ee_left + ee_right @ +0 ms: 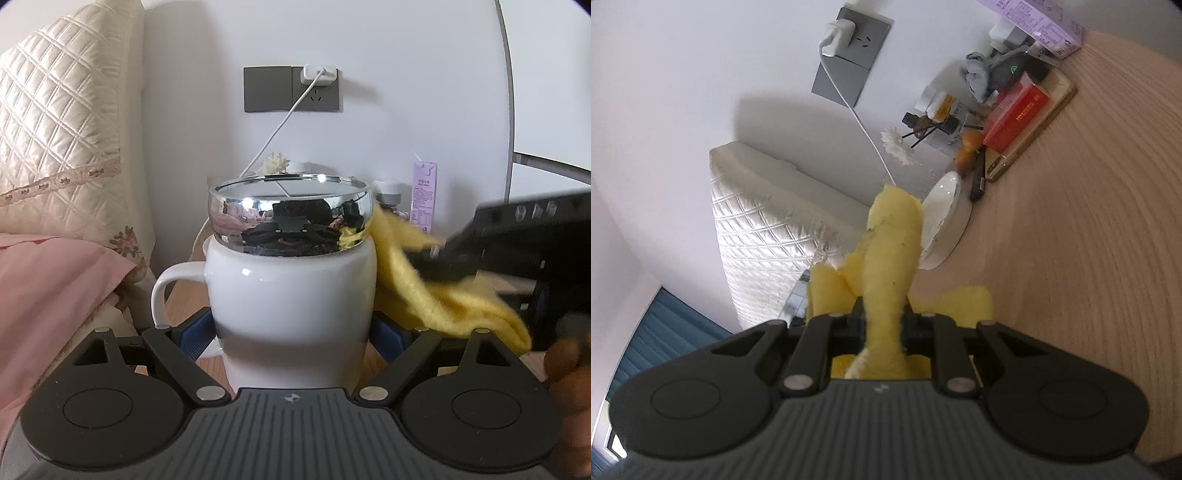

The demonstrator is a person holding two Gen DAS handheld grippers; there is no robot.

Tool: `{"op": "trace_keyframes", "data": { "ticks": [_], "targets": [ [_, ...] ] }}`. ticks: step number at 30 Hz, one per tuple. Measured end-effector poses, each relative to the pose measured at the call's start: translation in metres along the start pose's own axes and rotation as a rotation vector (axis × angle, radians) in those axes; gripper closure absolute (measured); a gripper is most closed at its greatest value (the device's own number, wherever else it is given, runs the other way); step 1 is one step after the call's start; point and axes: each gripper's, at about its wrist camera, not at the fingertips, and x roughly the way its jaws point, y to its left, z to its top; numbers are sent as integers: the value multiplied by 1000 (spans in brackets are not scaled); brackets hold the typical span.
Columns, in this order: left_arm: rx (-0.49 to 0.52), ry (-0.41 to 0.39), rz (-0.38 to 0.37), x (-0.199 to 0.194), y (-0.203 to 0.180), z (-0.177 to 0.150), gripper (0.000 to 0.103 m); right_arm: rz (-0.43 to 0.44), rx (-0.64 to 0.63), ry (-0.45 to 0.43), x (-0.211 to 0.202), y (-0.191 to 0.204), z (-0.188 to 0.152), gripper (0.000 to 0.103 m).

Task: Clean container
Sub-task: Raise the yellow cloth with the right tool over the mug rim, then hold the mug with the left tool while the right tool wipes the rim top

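A white ceramic mug [291,291] with a handle on its left and a shiny chrome lid [290,218] stands upright in the left wrist view. My left gripper [291,334] is shut on the mug's lower body, its blue pads [194,334] on both sides. My right gripper [884,325] is shut on a yellow cloth [886,258]. In the left wrist view the right gripper [443,264] holds the cloth [417,284] against the mug's right side, just below the lid. In the right wrist view only a chrome sliver of the mug shows, left of the cloth.
A wooden table [1071,240] holds a white saucer [943,221], a tray [1034,125] with a red box, small bottles and a purple carton [424,195]. A quilted headboard [55,129] and pink bedding lie left. A wall socket [291,88] with a charger cable is behind.
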Motion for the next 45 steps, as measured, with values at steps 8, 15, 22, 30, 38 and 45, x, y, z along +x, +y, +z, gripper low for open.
{"op": "trace_keyframes", "data": {
  "ticks": [8,15,22,30,38,45],
  "targets": [
    [-6,-25,-9,0,1,-5,13,-91,-226,-11,-3,39,12,85],
    [-50,-29,-38,-2,7,-10,12,-183,-715,-85,-3,127,13,85],
    [-54,-39,-50,-4,9,-12,13,-208,-969,72,32,159,-11,86],
    [-65,-46,-64,-6,12,-14,13,-175,-977,118,46,163,-17,86],
    [-79,-41,-91,-4,32,-10,13,-148,-969,151,35,169,-24,86],
    [-77,-39,-116,-3,48,-6,13,-194,-950,94,34,159,-14,87]
  ]
}}
